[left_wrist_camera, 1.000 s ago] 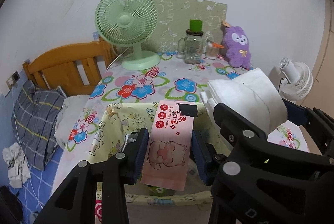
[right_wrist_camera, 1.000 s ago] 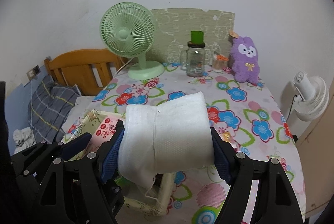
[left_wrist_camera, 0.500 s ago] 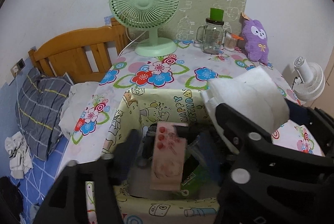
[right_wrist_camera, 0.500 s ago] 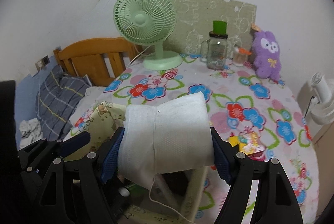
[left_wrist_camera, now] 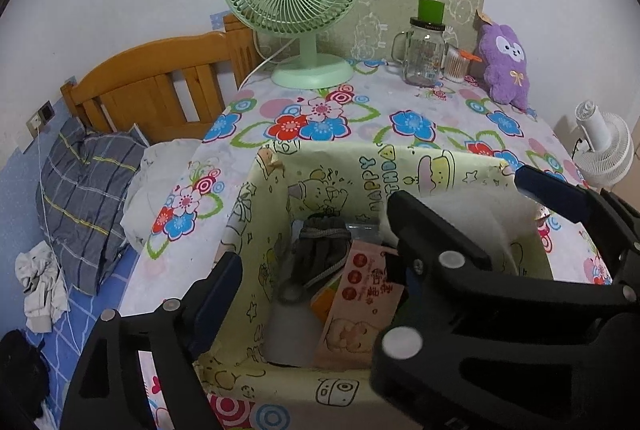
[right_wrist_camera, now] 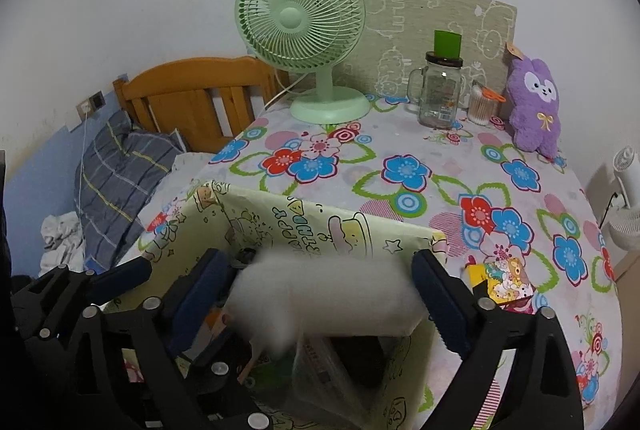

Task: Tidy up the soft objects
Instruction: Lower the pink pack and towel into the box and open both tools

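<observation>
A pale yellow cartoon-print box [left_wrist_camera: 320, 169] [right_wrist_camera: 280, 213] stands open on the flowered table. Inside it lie a pink wet-wipes pack [left_wrist_camera: 360, 306], a grey knitted item [left_wrist_camera: 320, 250] and a grey cup-like thing [left_wrist_camera: 290, 334]. My left gripper [left_wrist_camera: 316, 294] is open and empty over the box. My right gripper [right_wrist_camera: 320, 294] is open wide over the box; the white folded cloth [right_wrist_camera: 320, 298] [left_wrist_camera: 480, 213] is blurred between its fingers, dropping free into the box.
A green desk fan [right_wrist_camera: 300, 29], a glass jar with green lid [right_wrist_camera: 440, 89], a cotton-swab pot [right_wrist_camera: 482, 105] and a purple plush [right_wrist_camera: 534, 105] stand at the table's back. A small colourful packet [right_wrist_camera: 504, 286] lies right of the box. A bed with wooden headboard [left_wrist_camera: 160, 89] is left.
My left gripper opened and let the pink wipes pack drop into the box. My right gripper moved over the box and opened, and the white cloth is falling out of it.
</observation>
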`<action>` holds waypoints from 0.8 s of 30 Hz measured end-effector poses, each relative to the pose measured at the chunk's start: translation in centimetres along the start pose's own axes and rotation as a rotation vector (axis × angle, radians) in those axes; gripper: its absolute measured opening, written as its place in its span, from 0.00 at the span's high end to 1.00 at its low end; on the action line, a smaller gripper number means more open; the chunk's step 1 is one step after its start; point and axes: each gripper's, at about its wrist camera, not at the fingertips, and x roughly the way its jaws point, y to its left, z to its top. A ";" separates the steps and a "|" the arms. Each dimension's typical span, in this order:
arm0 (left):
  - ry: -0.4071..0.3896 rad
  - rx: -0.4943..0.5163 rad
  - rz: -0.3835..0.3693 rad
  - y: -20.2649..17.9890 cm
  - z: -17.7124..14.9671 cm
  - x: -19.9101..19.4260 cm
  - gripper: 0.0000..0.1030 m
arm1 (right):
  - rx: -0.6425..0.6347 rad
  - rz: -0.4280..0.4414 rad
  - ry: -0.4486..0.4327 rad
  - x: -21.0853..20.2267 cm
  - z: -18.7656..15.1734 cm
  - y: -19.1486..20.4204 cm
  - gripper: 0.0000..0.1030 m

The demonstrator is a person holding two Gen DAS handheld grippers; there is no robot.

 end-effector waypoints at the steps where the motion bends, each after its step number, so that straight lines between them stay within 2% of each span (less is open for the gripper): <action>1: 0.000 0.002 0.002 0.0 0.0 0.0 0.16 | -0.008 0.001 -0.003 0.0 0.0 0.1 0.06; 11: -0.011 0.003 -0.010 -0.7 0.0 -0.9 0.15 | -0.020 -0.029 -0.023 -1.5 0.0 -0.5 0.06; 24: -0.093 0.012 -0.035 -3.4 0.5 -4.1 0.13 | -0.002 -0.068 -0.069 -5.9 0.2 -2.8 0.06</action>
